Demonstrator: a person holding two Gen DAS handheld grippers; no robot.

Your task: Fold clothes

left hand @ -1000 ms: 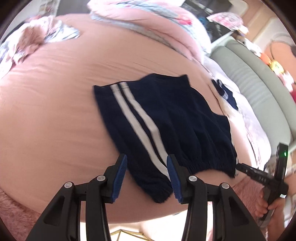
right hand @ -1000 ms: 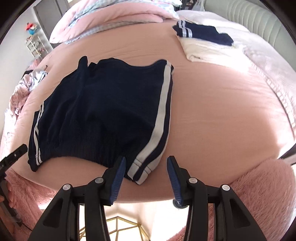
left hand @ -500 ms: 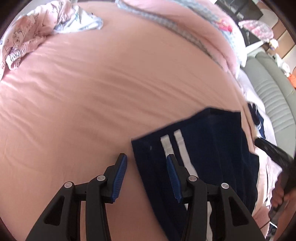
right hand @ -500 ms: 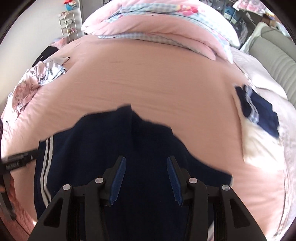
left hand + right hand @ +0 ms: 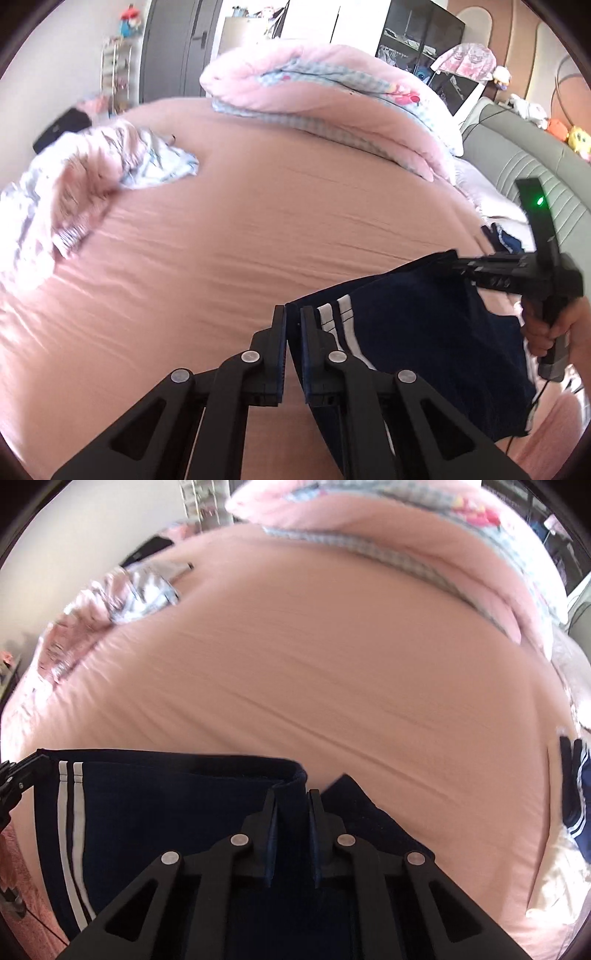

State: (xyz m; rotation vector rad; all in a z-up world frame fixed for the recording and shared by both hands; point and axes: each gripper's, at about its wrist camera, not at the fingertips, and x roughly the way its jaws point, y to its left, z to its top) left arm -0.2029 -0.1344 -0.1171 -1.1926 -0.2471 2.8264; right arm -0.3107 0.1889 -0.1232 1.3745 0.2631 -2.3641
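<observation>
Navy shorts with two white side stripes hang lifted above the pink bed. My left gripper is shut on the striped corner of their top edge. In the right wrist view the same shorts stretch from left to centre, and my right gripper is shut on the hem's other corner. The right gripper body and the hand holding it show at the right of the left wrist view. The left gripper's tip shows at the left edge of the right wrist view.
The pink sheet spreads wide ahead. A crumpled pink and pale-blue garment pile lies far left. A folded pink duvet lies at the back. Another folded navy garment rests on white fabric at the right, near a grey-green headboard.
Both grippers went from open over the flat shorts to shut on the far edge's corners, and the shorts have come up off the sheet, held stretched between them.
</observation>
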